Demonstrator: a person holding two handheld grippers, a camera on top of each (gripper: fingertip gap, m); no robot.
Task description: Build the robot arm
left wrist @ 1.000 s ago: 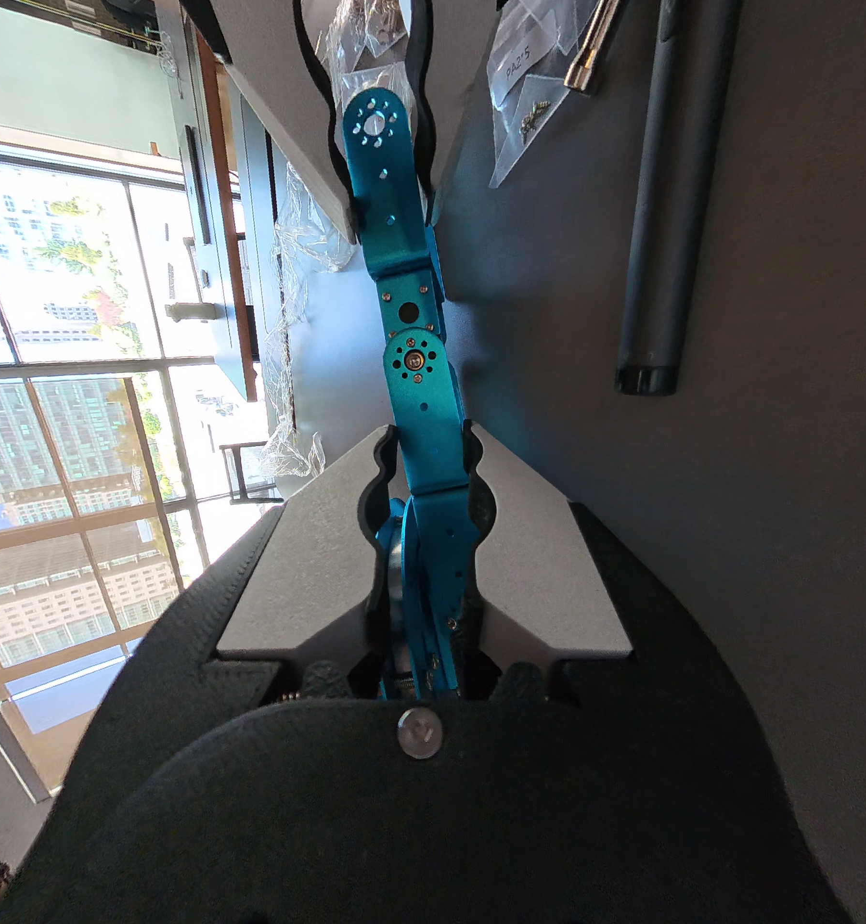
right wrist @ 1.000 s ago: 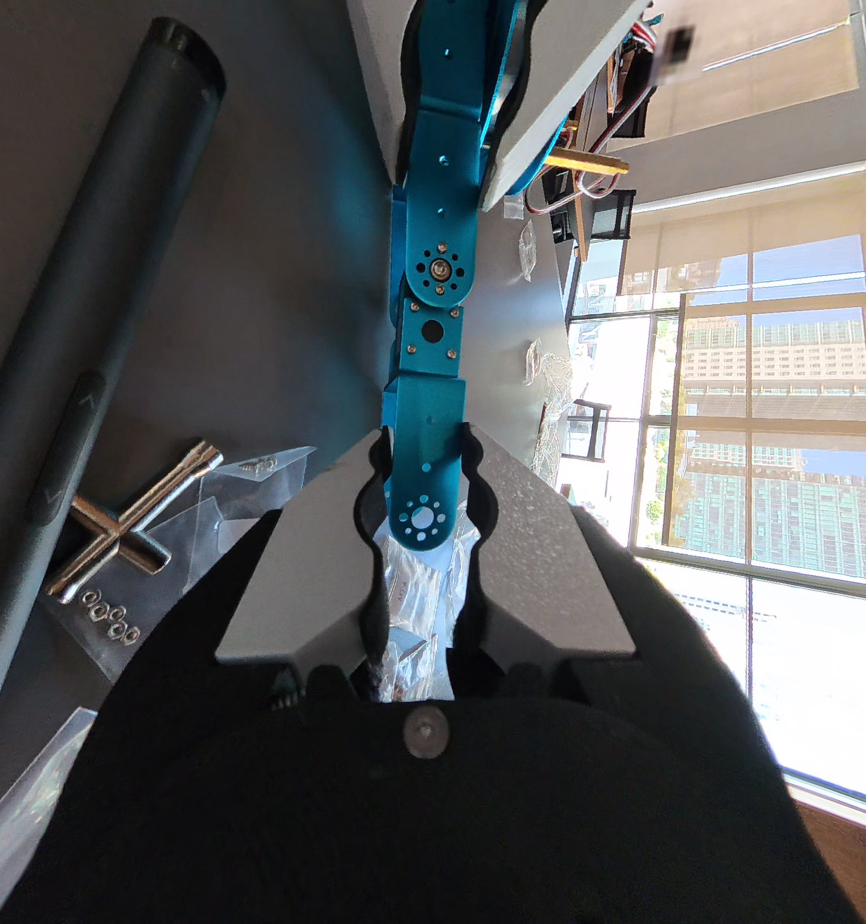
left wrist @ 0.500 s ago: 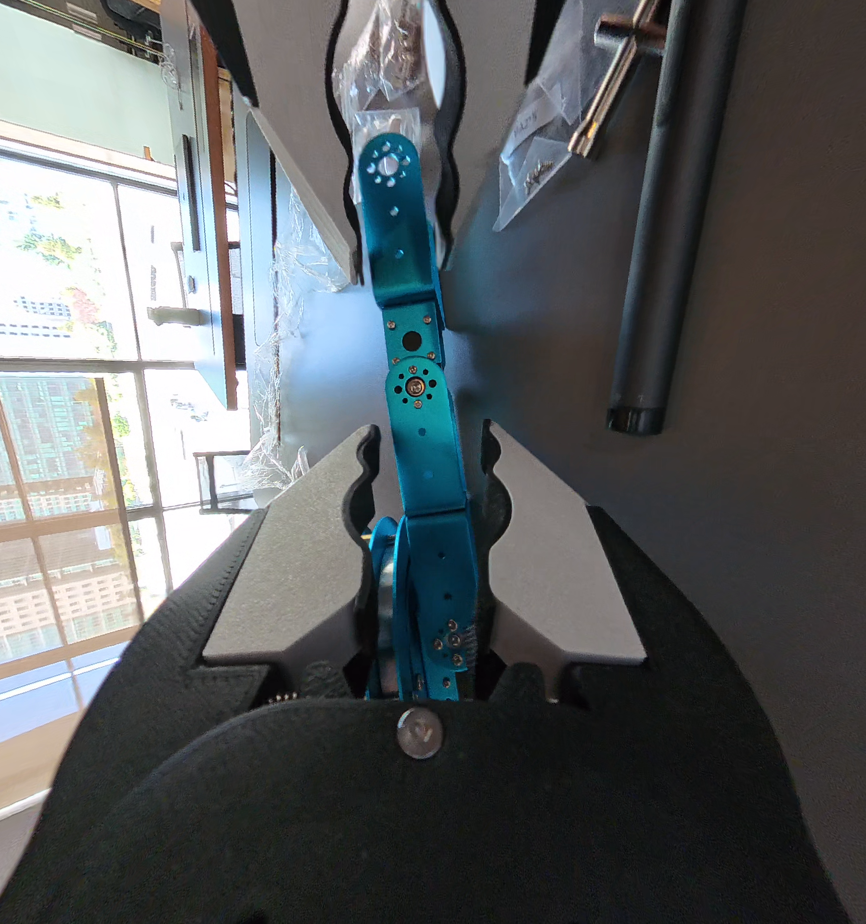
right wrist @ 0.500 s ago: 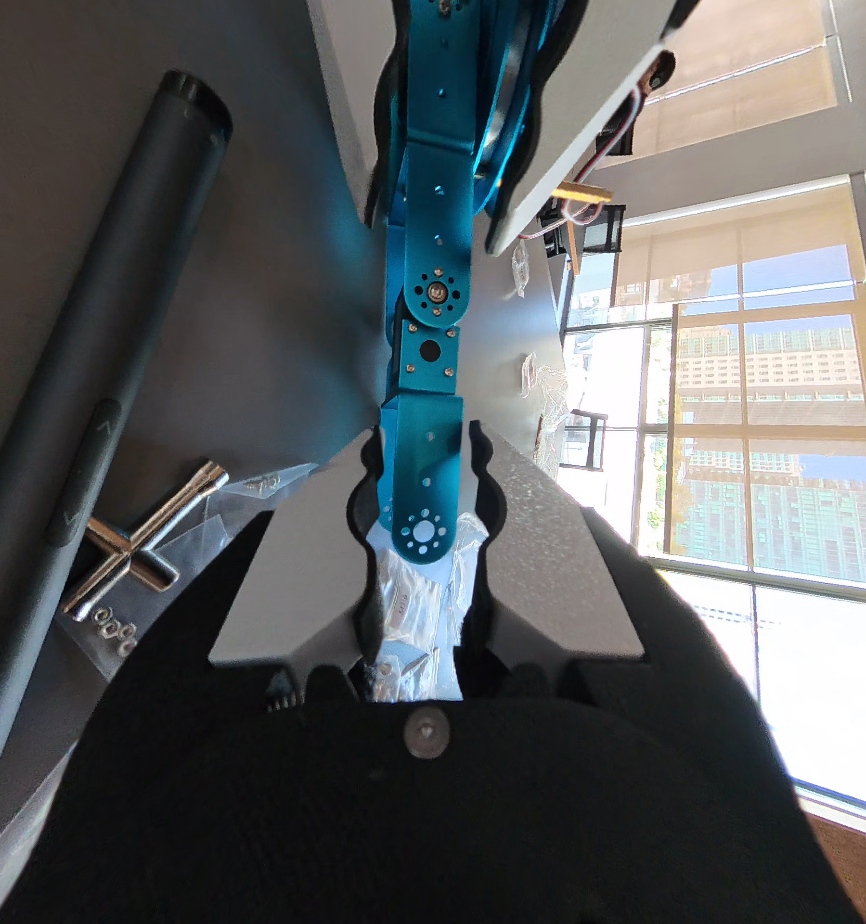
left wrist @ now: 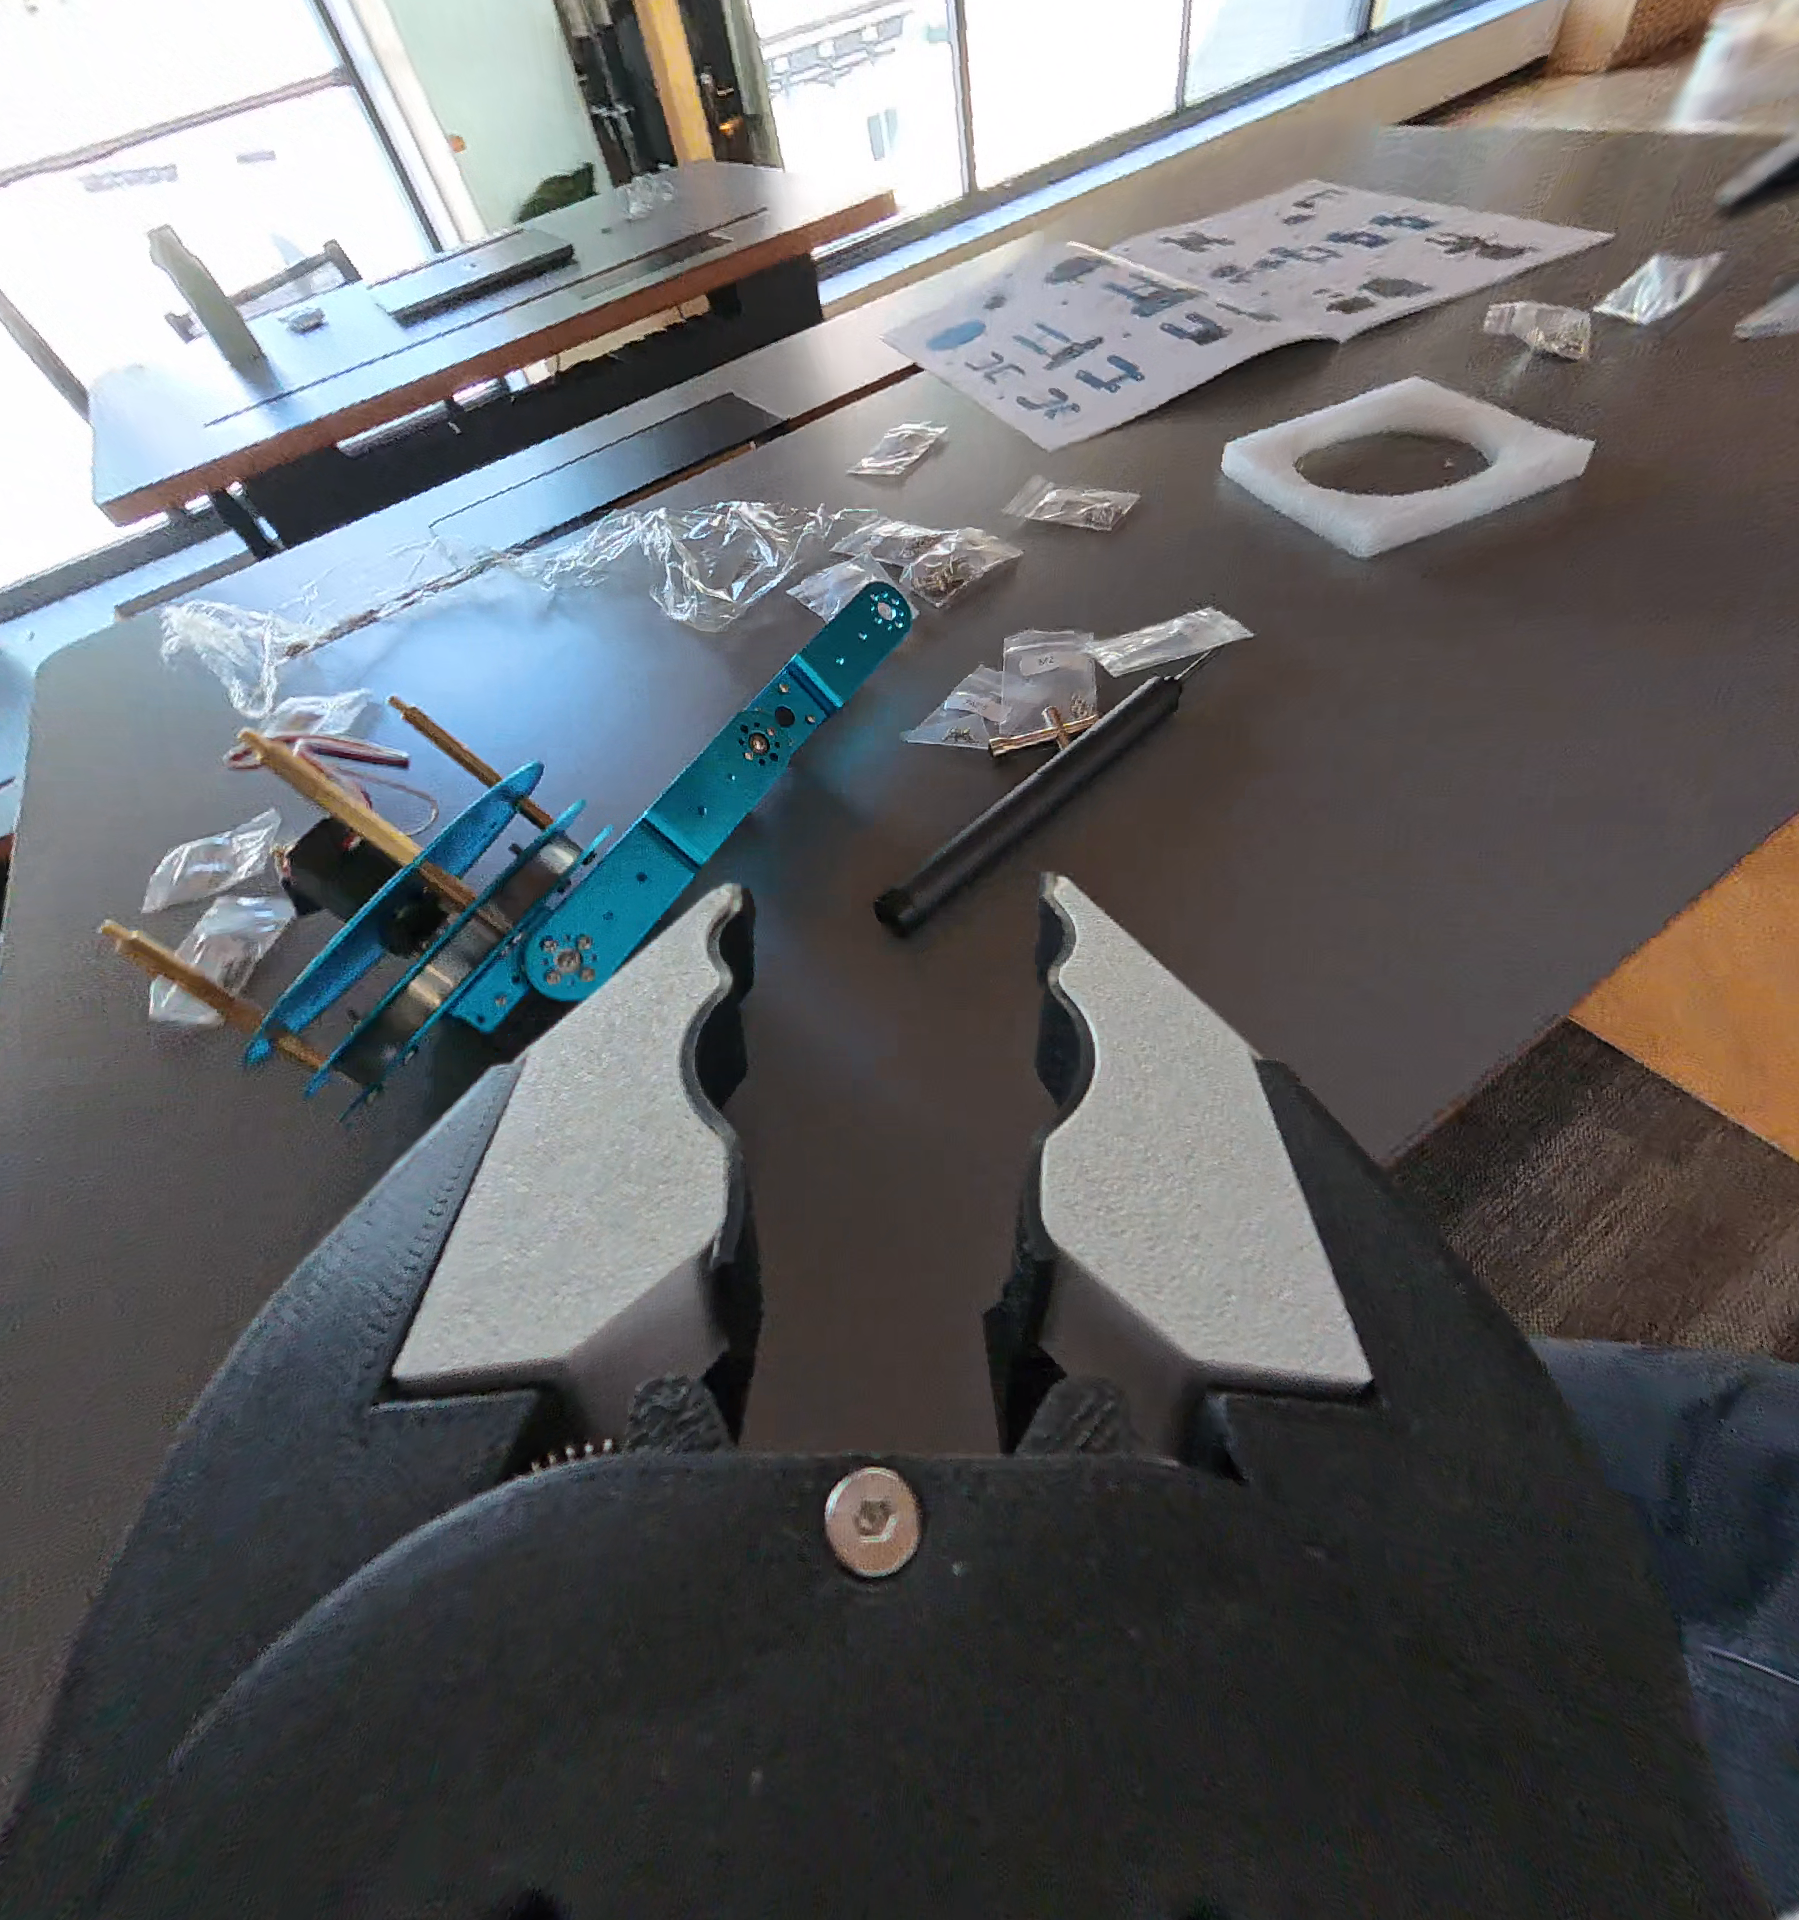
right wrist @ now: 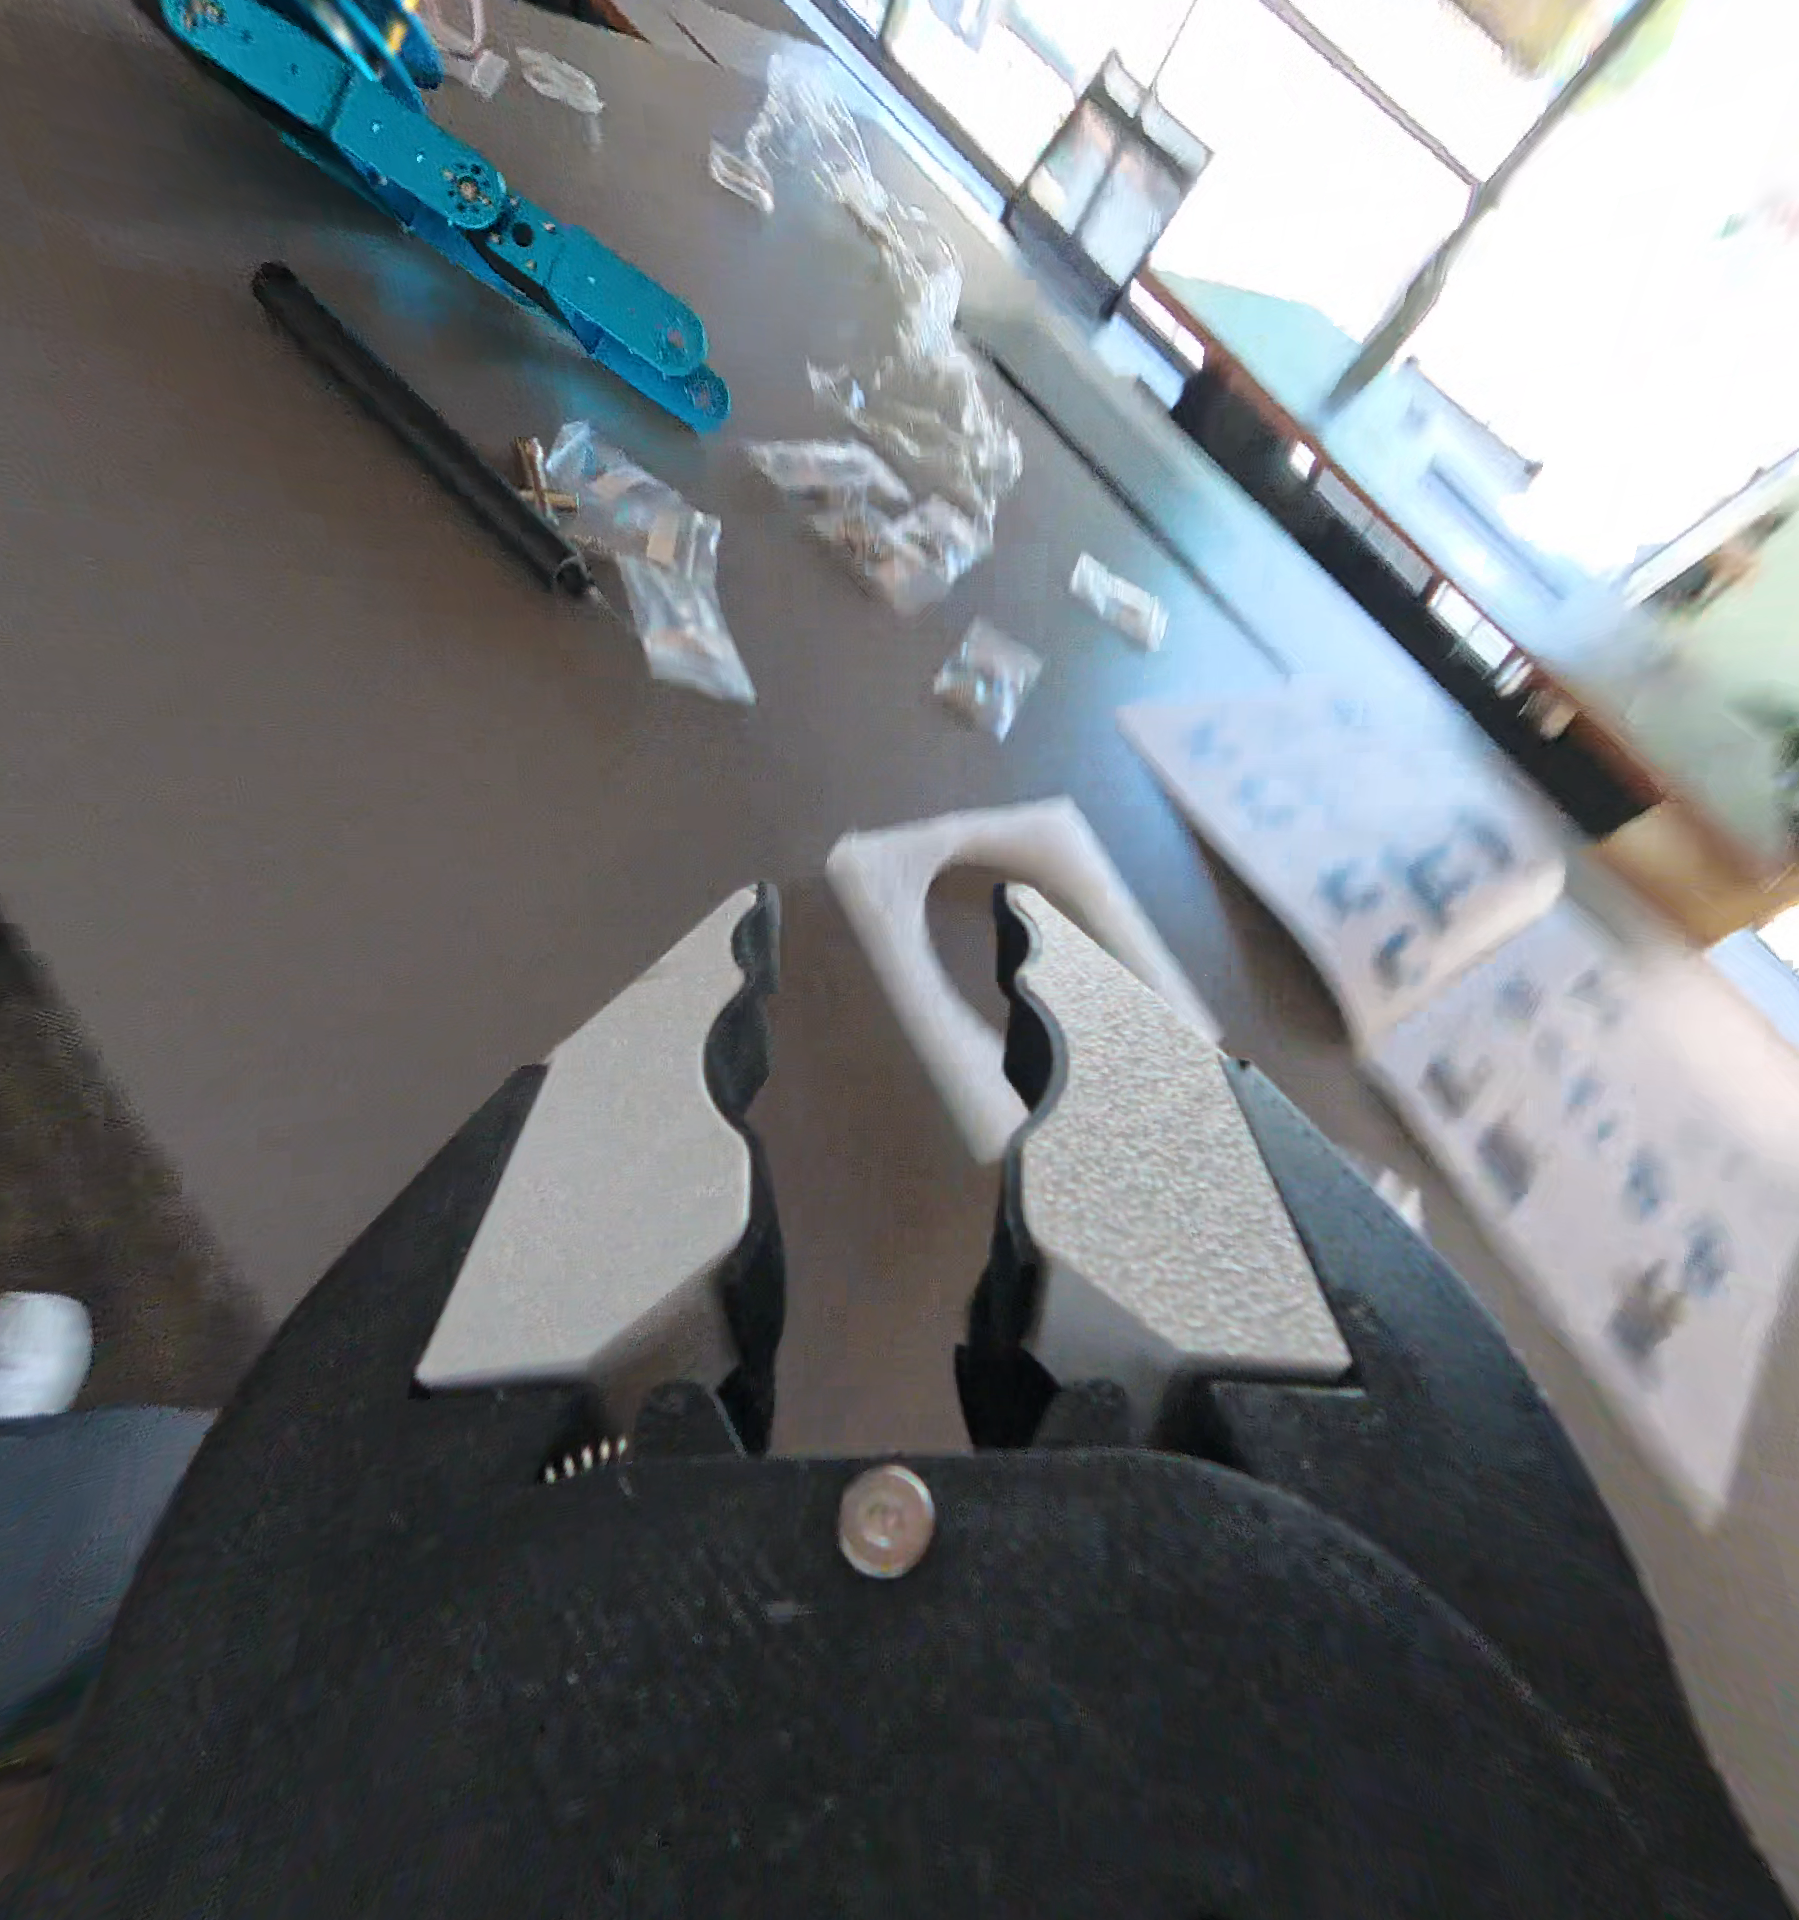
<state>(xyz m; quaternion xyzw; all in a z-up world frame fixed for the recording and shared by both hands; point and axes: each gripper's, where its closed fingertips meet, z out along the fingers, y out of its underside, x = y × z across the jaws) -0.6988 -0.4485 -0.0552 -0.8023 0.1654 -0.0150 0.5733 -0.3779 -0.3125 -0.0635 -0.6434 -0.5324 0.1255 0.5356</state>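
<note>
A blue metal arm assembly (left wrist: pixel 666 821) with round plates and brass standoffs lies on the dark table (left wrist: pixel 1290 831), left of and beyond my left gripper (left wrist: pixel 893 904). That gripper is open and empty, raised above the table near its front edge. The blue assembly also shows in the right wrist view (right wrist: pixel 479 208) at the far upper left. My right gripper (right wrist: pixel 884 904) is open and empty, above the table, with a white foam frame (right wrist: pixel 905 935) just past its tips. The right wrist view is blurred.
A black tube (left wrist: pixel 1030 810) and a small cross wrench (left wrist: pixel 1046 727) lie right of the blue assembly. Several small clear bags of hardware (left wrist: pixel 936 561) and crumpled plastic wrap (left wrist: pixel 687 561) are scattered behind. A printed sheet (left wrist: pixel 1217 301) lies at the back. A person's leg (left wrist: pixel 1705 1538) shows lower right. Spacing between my two grippers at the tips: around 35 cm. My right tips are about 25 cm from the small cross wrench (left wrist: pixel 1046 727), my left tips only 20 cm. Look for it in the right wrist view (right wrist: pixel 560 488) too.
Both grippers let go of the blue arm assembly, opened, and pulled back from it. The assembly now lies on the table. Both views swung round sharply.
</note>
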